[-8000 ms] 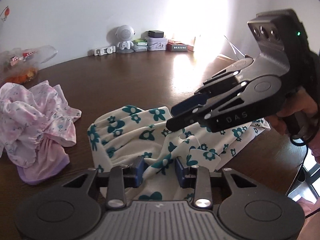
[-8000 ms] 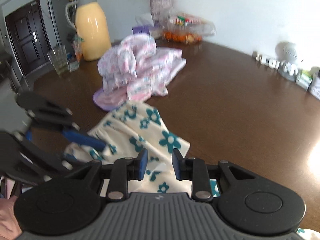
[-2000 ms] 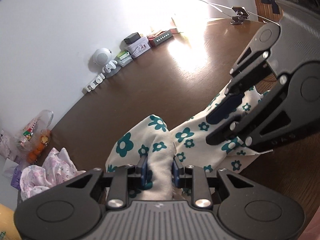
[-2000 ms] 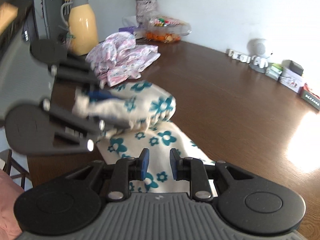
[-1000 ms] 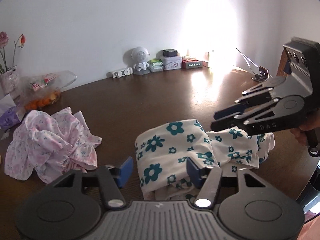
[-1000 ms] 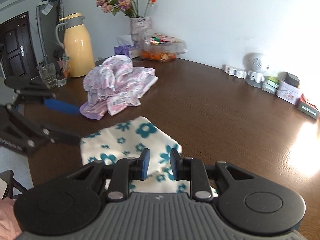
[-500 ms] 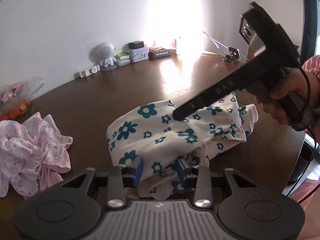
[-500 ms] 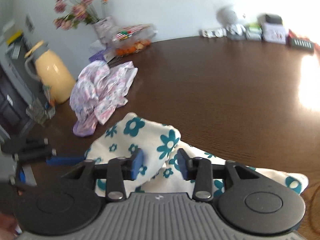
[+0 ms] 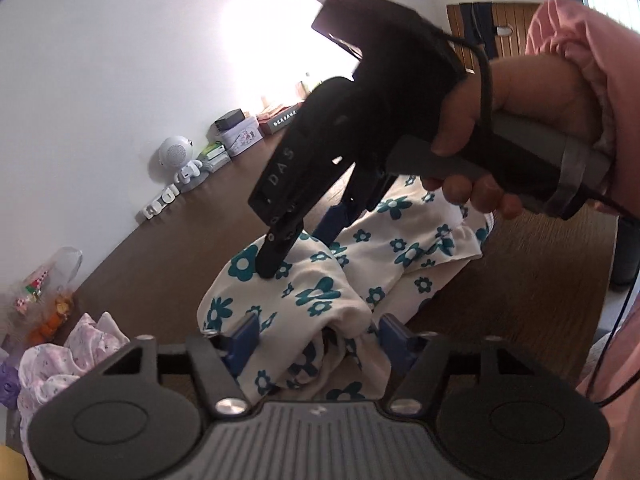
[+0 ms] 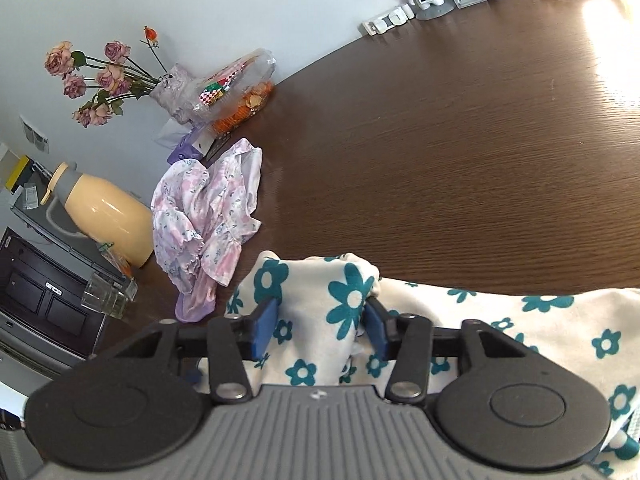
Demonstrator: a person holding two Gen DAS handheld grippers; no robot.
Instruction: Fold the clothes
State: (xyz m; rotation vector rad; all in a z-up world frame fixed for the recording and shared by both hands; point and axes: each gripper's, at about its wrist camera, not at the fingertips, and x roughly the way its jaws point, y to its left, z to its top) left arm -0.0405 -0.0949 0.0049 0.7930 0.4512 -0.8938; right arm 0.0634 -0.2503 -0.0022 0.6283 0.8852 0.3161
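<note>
Both my hands have dropped onto the floral garment (image 10: 480,320). It lies crumpled on the dark wood-grain bench (image 10: 460,140), long axis about 8 to 2 o'clock in the left view. Soft cream cotton, teal flowers. Left tongs (image 9: 316,340) just widened, loosely straddling a fold; right tongs (image 10: 322,326) just narrowed, clenched on a bunched ridge.

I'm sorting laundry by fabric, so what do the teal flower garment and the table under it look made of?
Teal flower garment: probably soft matte woven cotton; it bunches and creases. Table: dark wood or wood-look veneer, semi-gloss, with visible grain and window glare.
</note>
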